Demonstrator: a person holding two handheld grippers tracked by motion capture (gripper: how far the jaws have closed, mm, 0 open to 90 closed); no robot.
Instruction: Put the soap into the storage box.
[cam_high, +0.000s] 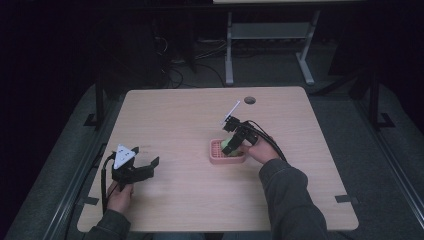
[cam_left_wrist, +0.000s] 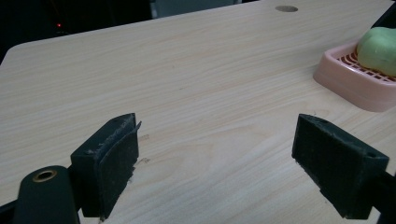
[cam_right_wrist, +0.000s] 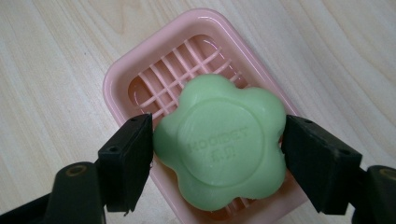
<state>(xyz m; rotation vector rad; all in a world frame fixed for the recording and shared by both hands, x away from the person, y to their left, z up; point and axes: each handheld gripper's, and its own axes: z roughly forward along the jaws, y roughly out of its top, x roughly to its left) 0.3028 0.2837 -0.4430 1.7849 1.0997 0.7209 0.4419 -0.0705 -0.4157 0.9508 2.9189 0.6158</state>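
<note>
A person sits at a pale wooden table (cam_high: 190, 120), holding a two-jaw gripper in each hand. The right gripper (cam_right_wrist: 217, 154) has its black jaws closed on the two sides of a green, flower-shaped bar of soap (cam_right_wrist: 221, 144), and the pads touch its lobed edge. The soap sits over a pink plastic soap dish with a slatted grid floor (cam_right_wrist: 140, 70), covering the near half of it. In the high view the dish (cam_high: 216, 155) lies right of the table's centre, with the right gripper (cam_high: 235, 142) over it.

The left gripper (cam_left_wrist: 215, 154) is wide open and holds nothing, low over bare wood well to the left of the dish (its jaws point across the table toward it). In the high view it (cam_high: 145, 167) rests near the table's left front edge.

What could go wrong: the soap looks smooth and rounded, and the pads meet curved lobes, not flat faces, so it may well twist or squirt out if the squeeze is uneven. The light dish could also slide or tip if the soap drags on it, since nothing holds the dish down.

Hard to tell: whether the soap rests on the grid or is lifted just clear of it, as its underside is hidden. The raised lettering on the soap is too faint to read surely. The far room is dark, with table legs and cables barely visible.
</note>
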